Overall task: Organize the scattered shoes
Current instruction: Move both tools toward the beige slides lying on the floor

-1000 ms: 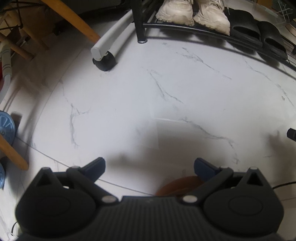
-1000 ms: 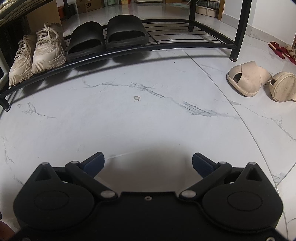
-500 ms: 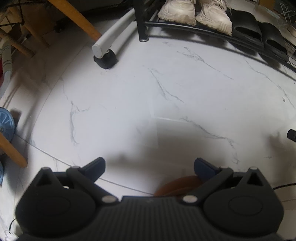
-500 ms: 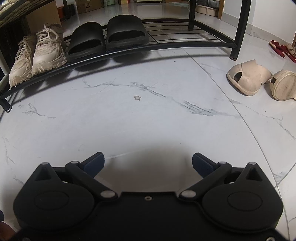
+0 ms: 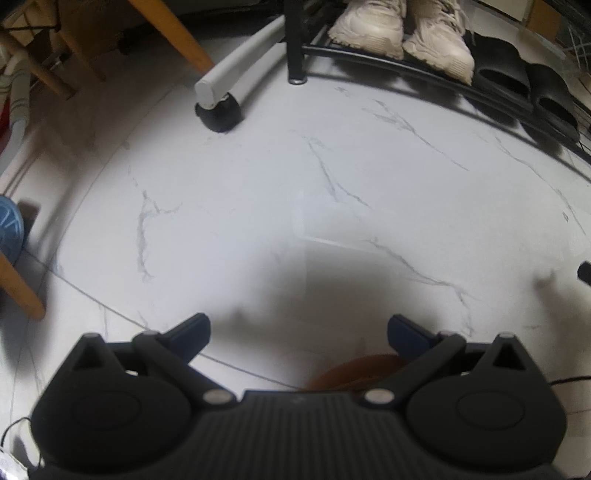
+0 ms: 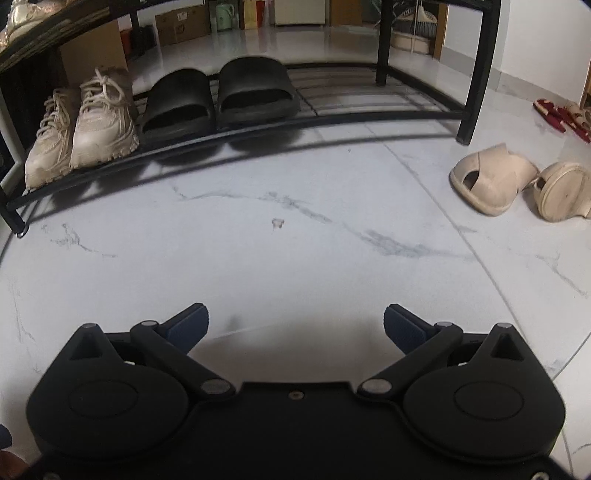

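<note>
A black metal shoe rack [image 6: 332, 123] holds a pair of cream sneakers [image 6: 85, 136] and a pair of black slides [image 6: 218, 98] on its bottom shelf. Two beige sandals [image 6: 491, 179] lie loose on the marble floor to the right of the rack, one tipped on its side [image 6: 561, 192]. My right gripper [image 6: 293, 325] is open and empty, low over the floor in front of the rack. My left gripper [image 5: 297, 330] is open and empty, over bare floor. The sneakers [image 5: 402, 29] and slides [image 5: 528, 88] also show in the left wrist view.
A chair base with a black caster [image 5: 218, 110] and wooden legs [image 5: 166, 33] stand left of the rack. Red slippers [image 6: 561, 116] lie far right by the wall. A blue disc [image 5: 9, 229] sits at the left edge. Cardboard boxes [image 6: 181, 24] stand behind the rack.
The left gripper's view has shifted slightly, so the rack and caster sit a little higher and nearer. The right gripper has tilted up slightly. Both stay open.
</note>
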Tool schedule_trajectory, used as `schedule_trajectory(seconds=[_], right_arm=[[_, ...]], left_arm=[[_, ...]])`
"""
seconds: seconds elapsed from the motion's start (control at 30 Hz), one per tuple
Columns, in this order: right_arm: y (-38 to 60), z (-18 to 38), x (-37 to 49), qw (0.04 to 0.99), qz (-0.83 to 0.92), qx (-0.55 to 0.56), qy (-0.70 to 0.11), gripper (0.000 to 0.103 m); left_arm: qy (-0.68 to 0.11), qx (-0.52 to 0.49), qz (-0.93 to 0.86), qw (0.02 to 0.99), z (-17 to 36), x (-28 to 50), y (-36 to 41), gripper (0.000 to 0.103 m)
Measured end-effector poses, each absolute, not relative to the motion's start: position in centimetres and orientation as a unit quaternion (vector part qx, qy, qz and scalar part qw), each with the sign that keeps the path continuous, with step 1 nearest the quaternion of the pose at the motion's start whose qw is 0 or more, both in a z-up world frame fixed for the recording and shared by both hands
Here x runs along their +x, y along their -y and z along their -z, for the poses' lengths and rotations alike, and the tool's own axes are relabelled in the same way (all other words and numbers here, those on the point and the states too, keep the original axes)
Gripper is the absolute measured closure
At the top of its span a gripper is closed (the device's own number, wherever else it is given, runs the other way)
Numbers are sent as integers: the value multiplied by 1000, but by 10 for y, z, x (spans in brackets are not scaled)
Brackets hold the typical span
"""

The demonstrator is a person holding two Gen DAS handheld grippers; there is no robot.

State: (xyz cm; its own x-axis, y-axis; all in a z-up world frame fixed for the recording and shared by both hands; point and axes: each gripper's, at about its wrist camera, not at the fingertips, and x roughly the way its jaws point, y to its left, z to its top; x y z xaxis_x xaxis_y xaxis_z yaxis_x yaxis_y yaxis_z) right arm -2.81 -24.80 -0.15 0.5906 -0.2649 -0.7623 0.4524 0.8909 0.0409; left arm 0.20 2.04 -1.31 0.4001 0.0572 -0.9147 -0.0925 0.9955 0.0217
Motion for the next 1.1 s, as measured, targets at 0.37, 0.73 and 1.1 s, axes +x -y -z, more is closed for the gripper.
schedule_trajectory(seconds=[0.37,0.73,1.1], right_arm=[[262,5,-20,878,217,133,-406,0],[290,-2,-7,872,246,161,-391,0],[306,0,-4,856,261,190,-404,0]], left_arm=[[-559,46,-67,825,4,13,-5,1],[-507,222,-51,831,-37,41,83,1],[-536,223,-26,814,-36,45,117,1]])
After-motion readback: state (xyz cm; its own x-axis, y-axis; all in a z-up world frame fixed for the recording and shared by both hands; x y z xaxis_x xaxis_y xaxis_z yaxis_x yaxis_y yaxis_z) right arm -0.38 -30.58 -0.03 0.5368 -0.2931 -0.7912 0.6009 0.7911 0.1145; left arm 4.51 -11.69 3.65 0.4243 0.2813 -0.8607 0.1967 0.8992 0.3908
